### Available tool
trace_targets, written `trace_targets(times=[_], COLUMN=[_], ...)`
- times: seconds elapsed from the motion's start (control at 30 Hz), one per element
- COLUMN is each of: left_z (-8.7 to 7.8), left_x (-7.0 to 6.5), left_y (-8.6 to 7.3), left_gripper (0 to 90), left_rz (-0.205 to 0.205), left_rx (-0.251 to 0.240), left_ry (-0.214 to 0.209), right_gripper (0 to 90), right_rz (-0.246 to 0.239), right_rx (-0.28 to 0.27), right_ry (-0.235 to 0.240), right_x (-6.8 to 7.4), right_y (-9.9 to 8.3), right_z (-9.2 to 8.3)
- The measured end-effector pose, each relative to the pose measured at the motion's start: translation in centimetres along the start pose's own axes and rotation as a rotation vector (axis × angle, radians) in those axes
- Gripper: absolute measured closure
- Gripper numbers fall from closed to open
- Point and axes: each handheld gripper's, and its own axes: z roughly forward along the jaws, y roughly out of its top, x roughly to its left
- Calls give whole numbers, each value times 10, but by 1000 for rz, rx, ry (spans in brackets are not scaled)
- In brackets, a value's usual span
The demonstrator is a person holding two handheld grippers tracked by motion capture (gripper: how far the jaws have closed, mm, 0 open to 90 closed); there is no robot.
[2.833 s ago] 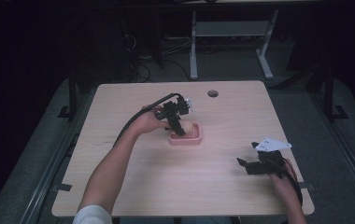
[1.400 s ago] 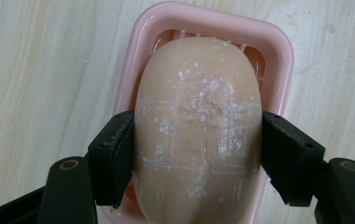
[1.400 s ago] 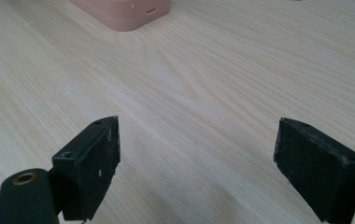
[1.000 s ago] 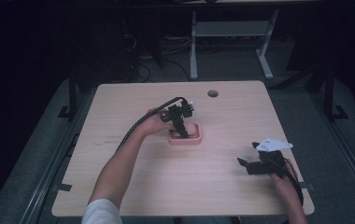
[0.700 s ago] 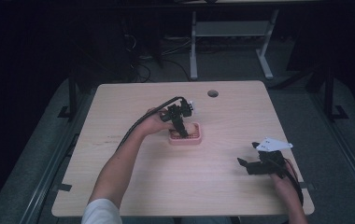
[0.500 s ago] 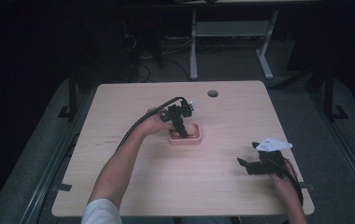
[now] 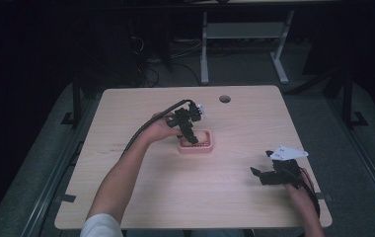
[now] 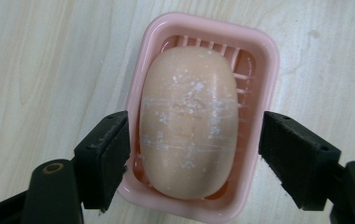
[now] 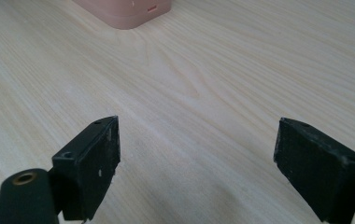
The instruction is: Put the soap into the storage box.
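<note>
The left hand-held gripper (image 8: pixel 192 158) hangs wide open around the pink soap dish (image 8: pixel 264 60), where the soap (image 8: pixel 187 121) lies, mid-desk (image 7: pixel 175 197). The right hand-held gripper (image 9: pixel 194 163) rests open, holding nothing.

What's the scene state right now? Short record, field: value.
surface: wooden table
object: peach soap bar, white flecks on top
container: pink soap dish, ribbed floor, soap lying inside
left gripper: open, above the dish, one finger on each long side of it; near finger close to the rim, contact unclear
right gripper: open, nothing between its fingers, low over bare table near the right front corner
dish position: middle of table, slightly toward the far edge
other: round hole in the table near the far edge
</note>
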Motion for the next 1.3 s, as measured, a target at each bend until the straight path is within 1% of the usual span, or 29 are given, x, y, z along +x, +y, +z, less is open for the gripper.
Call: trace_targets(times=[0.07,0.13,0.2,0.23,0.27,0.3,0.37,0.43,0.47,0.6,0.77,0.9,1.0,1.07,1.3], left_z=[-3,-7,-8,-8,-8,-9,-9,-9,-9,-13,-14,-17,-20,-22,-24], left_x=[-2,-3,-4,-5,-6,-7,-8,-9,-10,-11,-13,-15,-17,-19,-23], left_y=[0,-1,-2,-3,-4,-6,-10,-14,-15,-19,-24,-27,-28,-30,-37], left_gripper=[247,237,229,228,232,238,238,237,232,236,234,236,241,243,243], left_rz=[2,-1,2,3,3,2,-18,-19,-16,-21,-33,-32,-38,-40,-49], left_rx=[-5,-8,-7,-6,-4,-8,-23,-17,-9,-25,-41,-37,-42,-46,-52], left_ry=[8,9,17,18,17,22,7,3,3,-1,1,4,7,20,16], right_gripper=[139,139,139,139,139,139,139,139,139,139,139,139,139,139,139], right_rz=[0,11,9,0,9,8,5,6,-1,-2,-4,-1,-2,4,12], right_rx=[-2,-2,-3,-1,-3,-3,0,1,3,6,8,9,9,8,8], right_ry=[-1,0,-1,-4,-2,-2,-4,-4,-6,-7,-9,-11,-12,-13,-14], right_x=[0,0,0,0,0,0,1,1,1,2,3,3,3,3,3], right_y=[0,0,0,0,0,0,1,1,1,2,2,2,2,2,2], right_z=[0,-1,-1,-1,-1,-1,-1,0,0,1,1,1,1,1,1])
